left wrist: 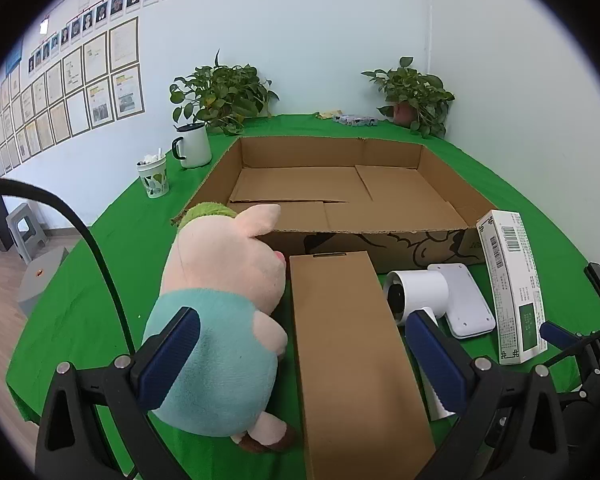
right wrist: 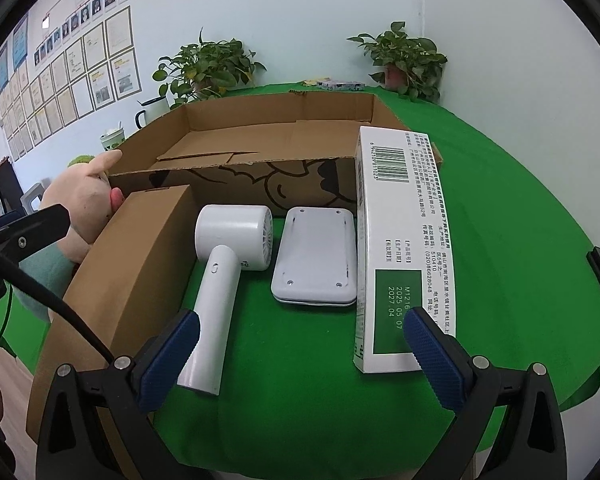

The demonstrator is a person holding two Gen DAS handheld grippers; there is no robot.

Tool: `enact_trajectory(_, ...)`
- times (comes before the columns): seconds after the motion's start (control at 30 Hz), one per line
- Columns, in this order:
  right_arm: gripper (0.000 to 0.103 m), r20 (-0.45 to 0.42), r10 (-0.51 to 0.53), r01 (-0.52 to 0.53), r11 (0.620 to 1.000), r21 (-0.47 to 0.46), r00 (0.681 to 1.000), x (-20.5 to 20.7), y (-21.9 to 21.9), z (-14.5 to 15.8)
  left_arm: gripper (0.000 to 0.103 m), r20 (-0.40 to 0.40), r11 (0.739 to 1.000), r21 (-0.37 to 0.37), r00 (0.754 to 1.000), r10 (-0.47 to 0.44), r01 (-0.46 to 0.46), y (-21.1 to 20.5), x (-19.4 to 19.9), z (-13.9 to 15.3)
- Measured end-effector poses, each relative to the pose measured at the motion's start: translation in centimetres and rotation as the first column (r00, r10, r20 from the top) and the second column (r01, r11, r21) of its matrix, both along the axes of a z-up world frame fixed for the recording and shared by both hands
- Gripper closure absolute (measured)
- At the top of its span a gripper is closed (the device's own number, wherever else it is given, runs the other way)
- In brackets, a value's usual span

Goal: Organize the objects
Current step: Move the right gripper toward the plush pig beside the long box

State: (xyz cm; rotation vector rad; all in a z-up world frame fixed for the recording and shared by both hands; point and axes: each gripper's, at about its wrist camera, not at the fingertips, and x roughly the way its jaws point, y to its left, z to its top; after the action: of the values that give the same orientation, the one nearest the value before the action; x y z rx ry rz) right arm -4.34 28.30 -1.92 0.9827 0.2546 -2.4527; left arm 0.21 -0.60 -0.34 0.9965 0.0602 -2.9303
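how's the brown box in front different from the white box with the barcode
The brown box is plain cardboard with no print; the white box carries a barcode, text and a green panel. The brown box looks wider and bulkier, the white box slimmer. The brown box lies next to the plush pig, the white box on the far side by the flat white device. Both are long, closed and lie outside the open carton.

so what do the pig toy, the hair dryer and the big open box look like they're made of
Pig toy: soft plush fabric, by its fuzzy matte nap; stuffing is a guess.
Hair dryer: apparently hard plastic, smooth white with a slight sheen and a molded grille.
Big open box: corrugated cardboard, plain brown and matte, with rough-cut edges and folded bottom flaps.
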Motion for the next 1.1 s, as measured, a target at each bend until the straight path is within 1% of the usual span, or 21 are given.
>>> enact_trajectory(0.43,0.001,0.002,-0.012,0.012,1.0,0.017,1.0,-0.5,-0.1,-0.3,0.001,0.03,1.0,0.006,1.0,-0.006,0.006,-0.3,-0.5,-0.1)
enact_trajectory(0.53,0.001,0.005,-0.011,0.011,1.0,0.021,1.0,-0.6,-0.3,-0.4,0.001,0.014,1.0,0.001,1.0,-0.004,0.004,-0.5,-0.6,-0.1)
enact_trajectory(0.7,0.001,0.002,-0.014,0.014,0.999,0.029,1.0,-0.6,-0.4,-0.4,0.001,0.011,1.0,0.007,1.0,-0.007,0.007,-0.7,-0.8,-0.2)
enact_trajectory(0.93,0.001,0.001,-0.006,0.006,0.999,0.042,1.0,-0.5,-0.8,-0.3,0.001,0.0,0.998,0.067,1.0,-0.022,0.022,-1.5,-0.5,-0.1)
enact_trajectory(1.07,0.001,-0.026,0.002,-0.001,0.999,0.052,1.0,-0.3,-1.1,0.3,0.001,-0.009,0.993,0.119,1.0,-0.014,0.015,-2.7,-0.2,0.1)
enact_trajectory(1.1,0.001,-0.031,0.003,-0.002,0.999,0.054,1.0,-0.2,-1.1,0.5,0.001,-0.014,0.993,0.116,1.0,-0.008,0.009,-3.1,-0.1,0.2)
